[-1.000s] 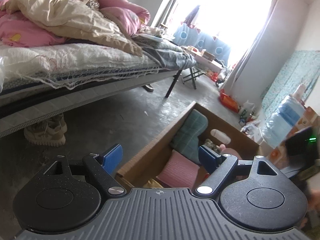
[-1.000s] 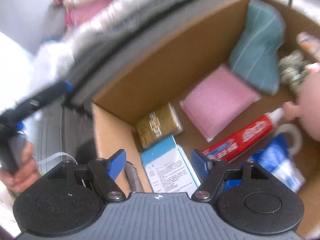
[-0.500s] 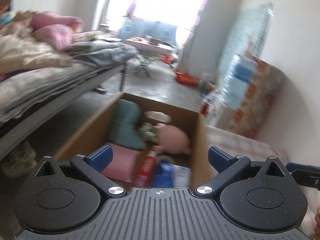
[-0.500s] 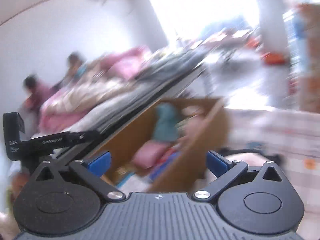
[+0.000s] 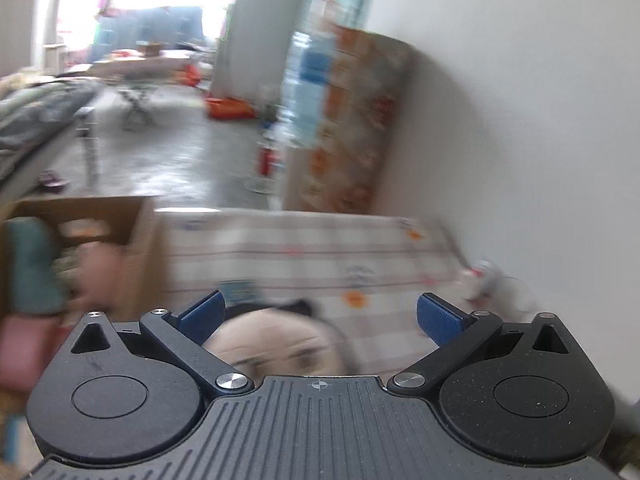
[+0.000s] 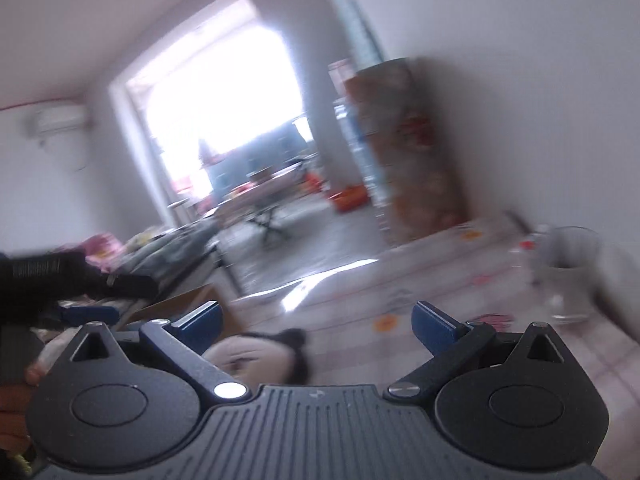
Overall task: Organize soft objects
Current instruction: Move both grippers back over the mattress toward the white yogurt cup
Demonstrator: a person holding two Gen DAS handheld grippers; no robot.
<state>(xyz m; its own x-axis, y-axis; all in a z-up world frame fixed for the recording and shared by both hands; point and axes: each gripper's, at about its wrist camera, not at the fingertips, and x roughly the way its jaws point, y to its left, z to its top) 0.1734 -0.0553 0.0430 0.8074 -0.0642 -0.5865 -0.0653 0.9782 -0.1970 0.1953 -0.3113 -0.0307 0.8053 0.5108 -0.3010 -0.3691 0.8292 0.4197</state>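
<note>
A round plush face with black ears (image 5: 276, 344) lies on the checked tablecloth (image 5: 320, 256), just below and between my left gripper's (image 5: 320, 314) open blue fingers. It also shows in the right wrist view (image 6: 260, 354), near the left finger of my open, empty right gripper (image 6: 318, 322). A cardboard box (image 5: 120, 216) stands left of the table; inside it I see a teal pillow (image 5: 28, 264), a pink plush (image 5: 96, 272) and a pink pad (image 5: 20, 344). Both views are blurred.
A tall printed cabinet (image 5: 352, 120) with blue water bottles stands against the white wall behind the table. A clear glass jug (image 6: 568, 272) sits on the table at the right. A bed edge (image 5: 36, 120) is at the left. The left gripper's handle (image 6: 48, 276) shows at the far left.
Both grippers have swung right, away from the box's inside and onto the checked table with the plush face. Both have opened wider.
</note>
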